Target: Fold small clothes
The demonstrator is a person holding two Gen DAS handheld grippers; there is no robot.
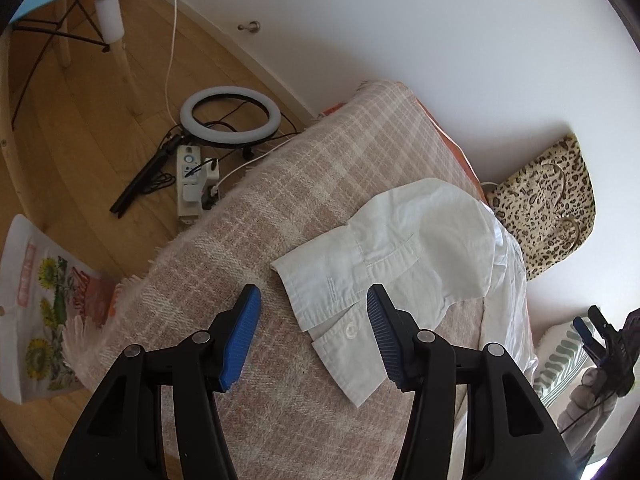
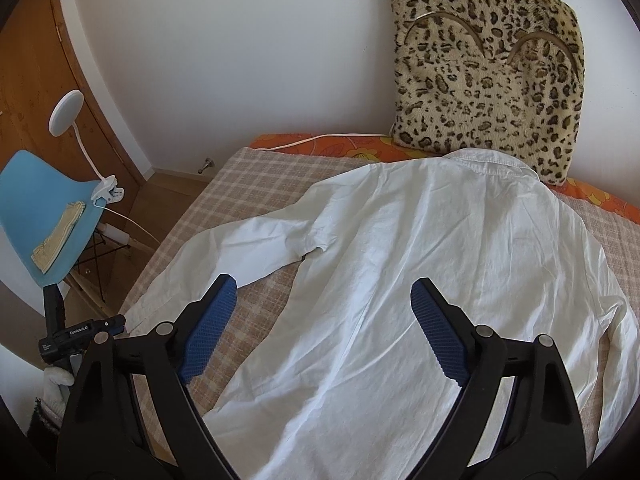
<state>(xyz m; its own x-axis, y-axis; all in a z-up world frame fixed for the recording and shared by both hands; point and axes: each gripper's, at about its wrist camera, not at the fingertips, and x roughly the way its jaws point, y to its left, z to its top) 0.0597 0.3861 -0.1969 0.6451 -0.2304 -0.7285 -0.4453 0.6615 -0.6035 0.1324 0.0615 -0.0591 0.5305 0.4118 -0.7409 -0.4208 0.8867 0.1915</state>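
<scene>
Lying spread back-up on the bed's beige plaid woven blanket (image 2: pixel 256 176), the white cotton long-sleeved shirt (image 2: pixel 440 260) shows no fold yet, so the whole job seems to remain. Its collar touches the leopard-print furry cushion (image 2: pixel 488 76) by the wall. The left gripper (image 1: pixel 314 320) hovers at the buttoned sleeve cuff (image 1: pixel 332 300), jaws apart with nothing clamped. The right gripper (image 2: pixel 324 320) hangs above the shirt's lower back, jaws wide apart and empty. Likely next: bringing the sleeve in.
</scene>
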